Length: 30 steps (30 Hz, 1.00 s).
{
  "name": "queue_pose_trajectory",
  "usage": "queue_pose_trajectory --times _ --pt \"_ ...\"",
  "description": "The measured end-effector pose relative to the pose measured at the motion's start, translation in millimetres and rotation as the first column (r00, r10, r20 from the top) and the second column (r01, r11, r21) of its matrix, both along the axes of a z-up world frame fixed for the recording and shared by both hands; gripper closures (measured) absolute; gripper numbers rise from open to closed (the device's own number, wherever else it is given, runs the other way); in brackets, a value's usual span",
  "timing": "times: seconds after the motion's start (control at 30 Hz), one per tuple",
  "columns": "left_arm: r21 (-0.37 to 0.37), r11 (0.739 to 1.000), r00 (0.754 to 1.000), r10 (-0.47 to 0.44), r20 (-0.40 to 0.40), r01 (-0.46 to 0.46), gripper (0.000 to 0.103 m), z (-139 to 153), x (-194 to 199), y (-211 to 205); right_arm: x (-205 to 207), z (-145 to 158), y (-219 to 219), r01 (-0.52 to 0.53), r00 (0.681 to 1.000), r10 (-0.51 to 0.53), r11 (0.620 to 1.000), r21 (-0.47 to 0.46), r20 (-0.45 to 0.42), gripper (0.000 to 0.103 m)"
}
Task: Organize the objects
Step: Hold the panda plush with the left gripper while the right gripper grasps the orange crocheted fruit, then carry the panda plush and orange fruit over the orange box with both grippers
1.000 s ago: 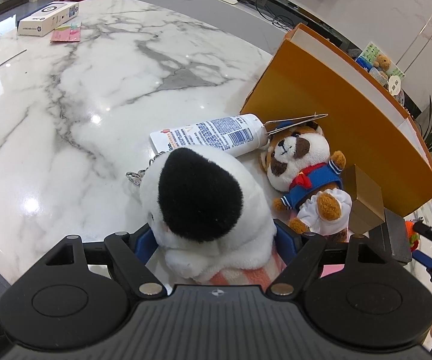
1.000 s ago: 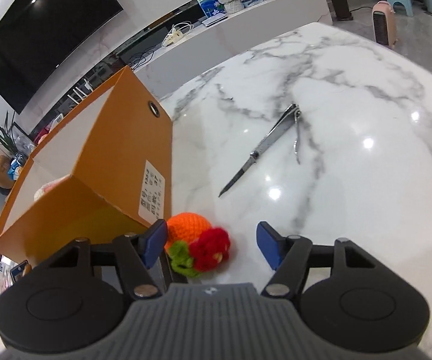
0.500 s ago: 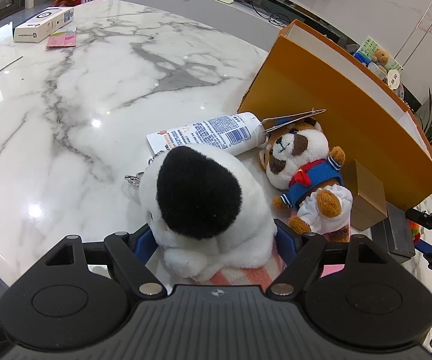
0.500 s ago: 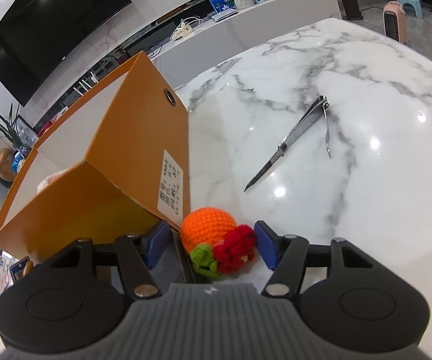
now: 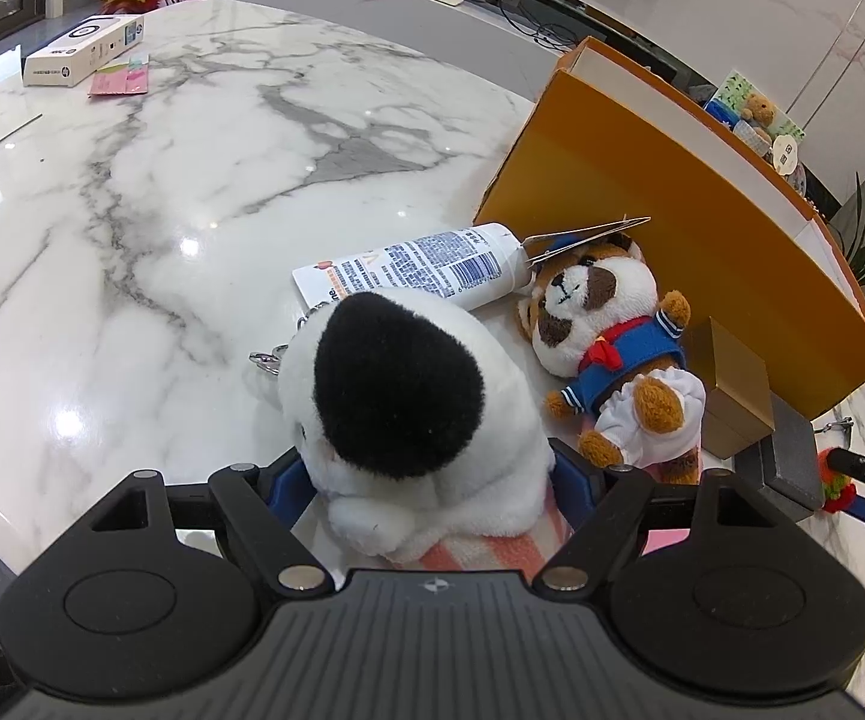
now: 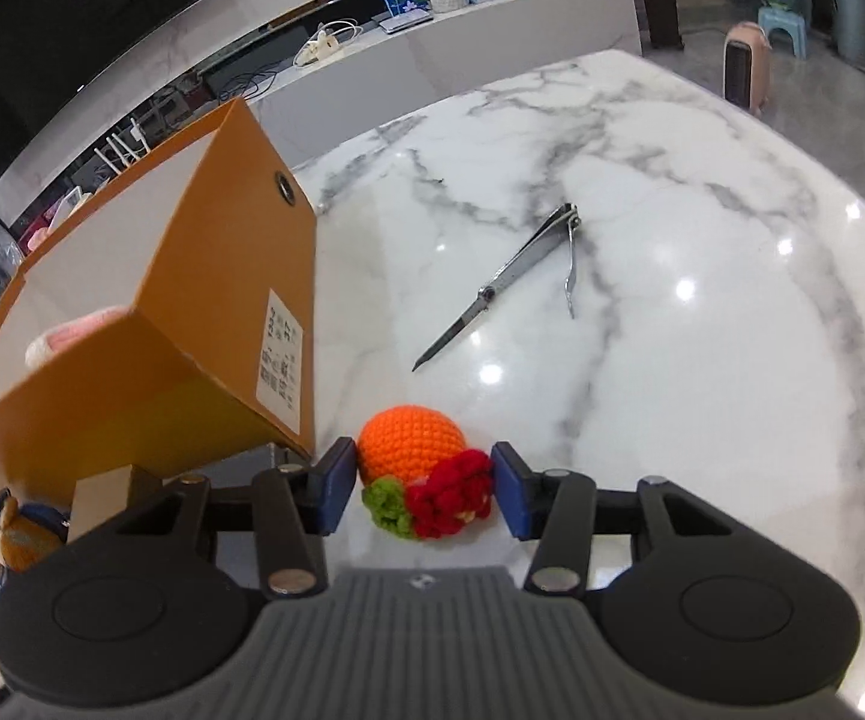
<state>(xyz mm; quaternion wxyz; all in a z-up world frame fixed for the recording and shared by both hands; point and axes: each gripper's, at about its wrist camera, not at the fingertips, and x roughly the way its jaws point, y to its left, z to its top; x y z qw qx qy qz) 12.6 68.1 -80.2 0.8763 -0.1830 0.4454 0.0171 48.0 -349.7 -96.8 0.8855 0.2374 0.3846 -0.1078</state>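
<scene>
My left gripper (image 5: pixel 426 474) is shut on a white plush with a black patch (image 5: pixel 408 408), held over the marble table (image 5: pixel 162 210). Beside it lie a white tube (image 5: pixel 420 270) and a brown bear plush in a blue sailor suit (image 5: pixel 612 354), against an orange box (image 5: pixel 672 228). My right gripper (image 6: pixel 420 489) has its blue pads closed against a crocheted orange with red and green trim (image 6: pixel 420 468), which sits on the table next to the orange box (image 6: pixel 162 312). A pink plush (image 6: pixel 66 336) shows inside the box.
Open nail clippers (image 6: pixel 522 276) lie on the marble to the right of the box. A small gold box (image 5: pixel 732 396) and a dark block (image 5: pixel 786 468) stand by the bear. A white carton (image 5: pixel 84 51) and pink notes (image 5: pixel 120 75) lie far left.
My right gripper has moved forward around the crocheted orange and closed its pads on it. My left gripper has kept hold of the white plush and shifted only slightly.
</scene>
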Motion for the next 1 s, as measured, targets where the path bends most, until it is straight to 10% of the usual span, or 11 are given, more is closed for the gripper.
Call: queue_pose_trajectory --times 1.0 --pt "0.023 0.999 0.999 -0.04 0.001 0.04 0.02 3 -5 2 -9 11 13 -0.047 0.999 0.05 0.994 -0.094 0.022 0.056"
